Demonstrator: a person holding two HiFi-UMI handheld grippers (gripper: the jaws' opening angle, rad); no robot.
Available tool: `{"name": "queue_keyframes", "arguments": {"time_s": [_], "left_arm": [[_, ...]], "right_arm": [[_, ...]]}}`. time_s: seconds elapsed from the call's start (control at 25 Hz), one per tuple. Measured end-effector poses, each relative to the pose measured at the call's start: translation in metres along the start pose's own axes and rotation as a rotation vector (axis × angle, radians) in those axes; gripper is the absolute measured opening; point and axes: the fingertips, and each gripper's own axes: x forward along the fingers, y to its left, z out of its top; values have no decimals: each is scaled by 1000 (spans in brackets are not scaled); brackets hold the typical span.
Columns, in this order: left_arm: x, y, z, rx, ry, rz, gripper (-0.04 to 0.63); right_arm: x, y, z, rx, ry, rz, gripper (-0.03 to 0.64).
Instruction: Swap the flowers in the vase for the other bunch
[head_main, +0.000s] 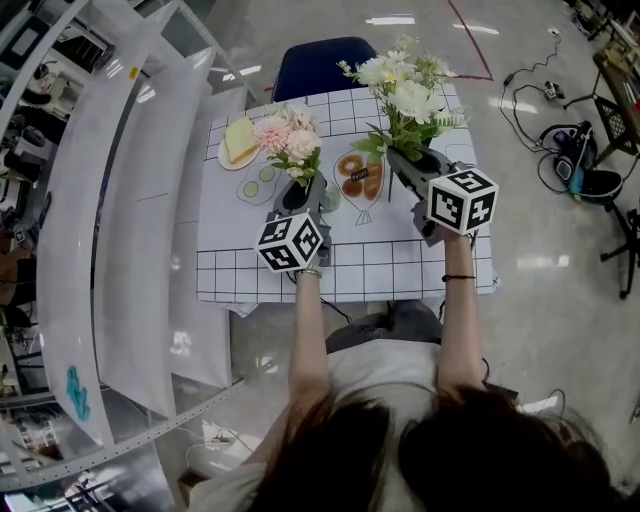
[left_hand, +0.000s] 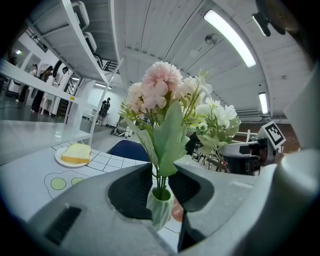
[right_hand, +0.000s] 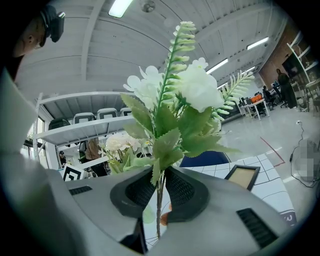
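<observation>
The pink bunch (left_hand: 160, 87) stands in the small pale green vase (left_hand: 160, 205), low in the middle of my left gripper view; in the head view the pink bunch (head_main: 288, 138) sits a little left of the middle, on the checked cloth (head_main: 400, 270). Its stems come up right between the pads of my left gripper (left_hand: 160, 182); the pads stand close on both sides, just above the mouth of the vase, but I see a thin gap, so my left jaws are not squeezing. The vase is just past the pads and a bit below them.

The white bunch (right_hand: 185, 90) is clenched by its thin stems in my right gripper (right_hand: 157, 192); the pads press them from both sides, and the stem ends hang down under the pads. In the head view the white bunch (head_main: 405, 90) is at the upper right of the cloth, above my right gripper (head_main: 415, 165); my left gripper (head_main: 300, 200) is beside it to the left.

A plate with a yellow slice (head_main: 238, 145) lies at the upper left of the cloth; a blue chair (head_main: 325, 65) stands beyond the table.
</observation>
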Motion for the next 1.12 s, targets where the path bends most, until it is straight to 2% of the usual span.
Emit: {"name": "queue_keyframes", "arguments": {"time_s": [0.4, 0.76, 1.12], "left_arm": [[-6, -3, 9, -16, -18, -28, 101], [-8, -7, 19, -14, -44, -22, 101], [-10, -11, 32, 13, -70, -23, 101]], "right_arm": [[7, 8, -2, 3, 4, 33, 54], [9, 11, -2, 7, 8, 51, 54], [8, 14, 4, 3, 0, 63, 54]]}}
